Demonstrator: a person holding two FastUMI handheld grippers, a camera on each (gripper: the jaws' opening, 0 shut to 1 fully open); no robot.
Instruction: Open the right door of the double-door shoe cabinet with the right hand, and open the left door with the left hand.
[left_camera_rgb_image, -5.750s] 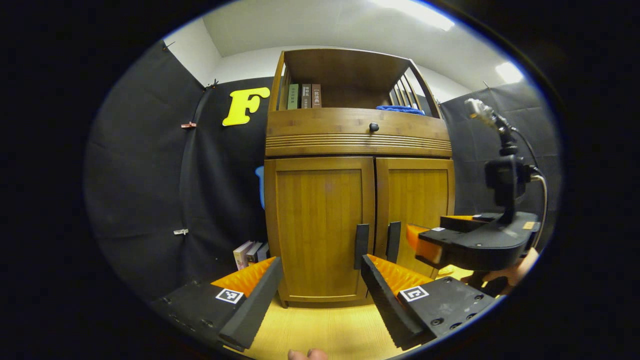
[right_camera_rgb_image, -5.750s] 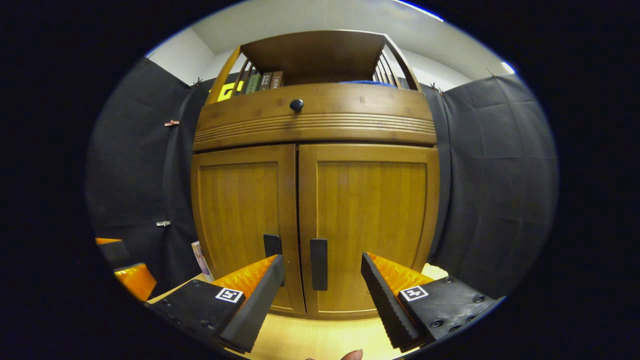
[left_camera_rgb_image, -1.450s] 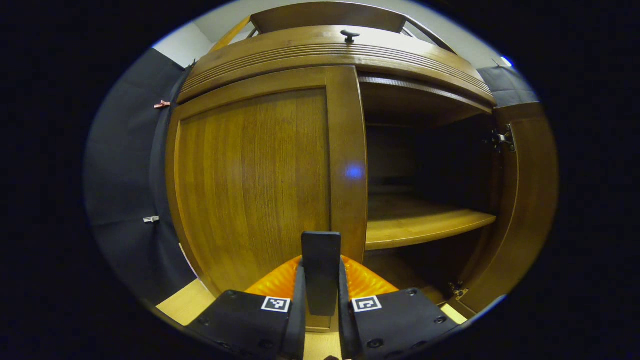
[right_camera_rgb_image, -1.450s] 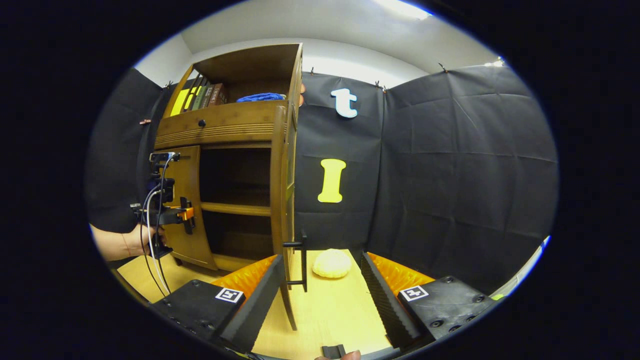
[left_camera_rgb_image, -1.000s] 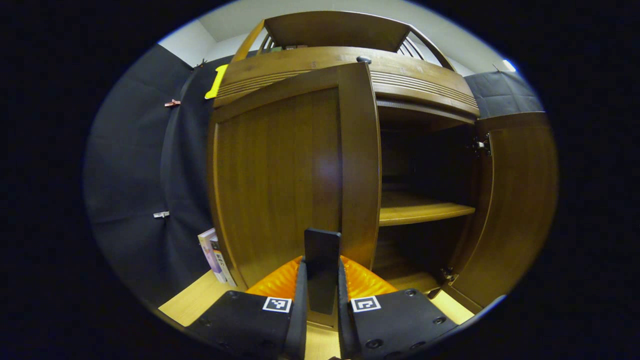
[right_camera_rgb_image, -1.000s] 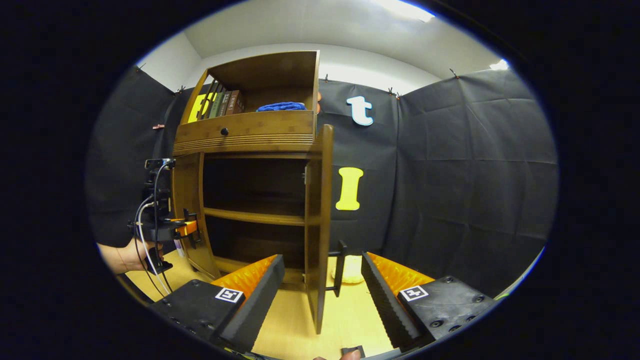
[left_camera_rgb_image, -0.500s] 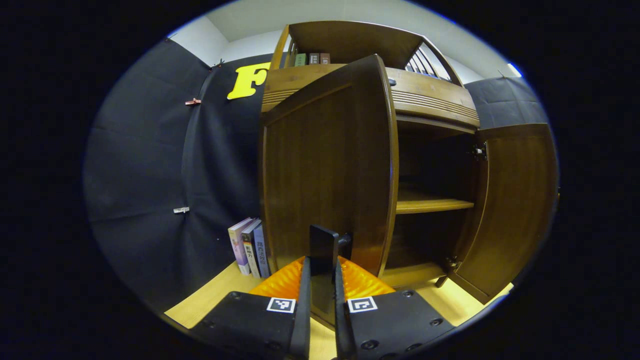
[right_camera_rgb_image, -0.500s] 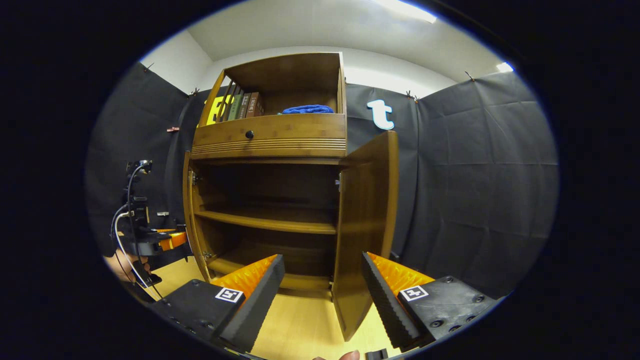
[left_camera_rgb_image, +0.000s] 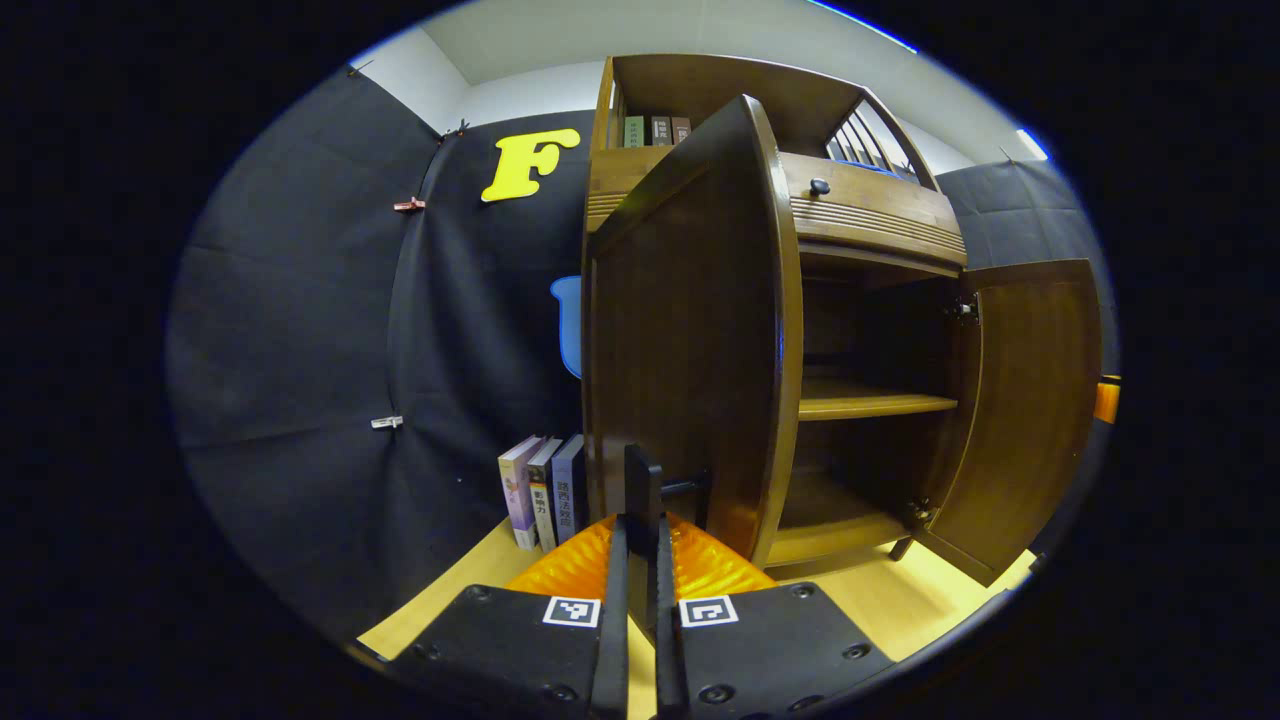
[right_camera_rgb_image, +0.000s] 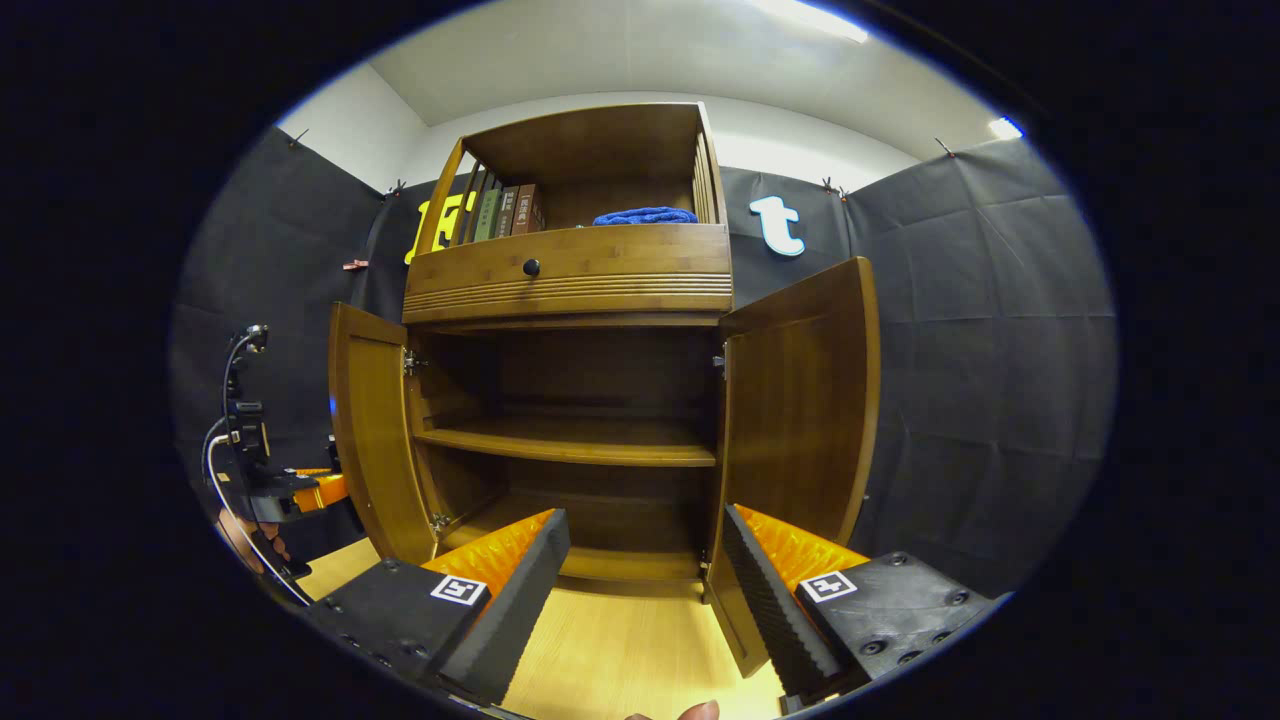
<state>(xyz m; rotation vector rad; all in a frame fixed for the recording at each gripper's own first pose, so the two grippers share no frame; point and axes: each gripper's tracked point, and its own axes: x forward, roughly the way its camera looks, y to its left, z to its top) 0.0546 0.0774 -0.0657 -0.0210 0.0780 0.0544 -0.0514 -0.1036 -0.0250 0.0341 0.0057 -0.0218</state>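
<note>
Left gripper (left_camera_rgb_image: 640, 560) clamped on left door's handle (left_camera_rgb_image: 641, 490), both cabinet doors swung wide, right gripper (right_camera_rgb_image: 645, 590) spread, holding nothing, before the shelves (right_camera_rgb_image: 570, 442).

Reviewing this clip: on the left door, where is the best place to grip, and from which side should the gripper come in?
Grip the dark upright bar handle near the free edge of the left door, low on its front face. It stands off the panel on short posts, so the fingers can close across the bar. Come at it head-on, as the left gripper does, shut on it.
</note>
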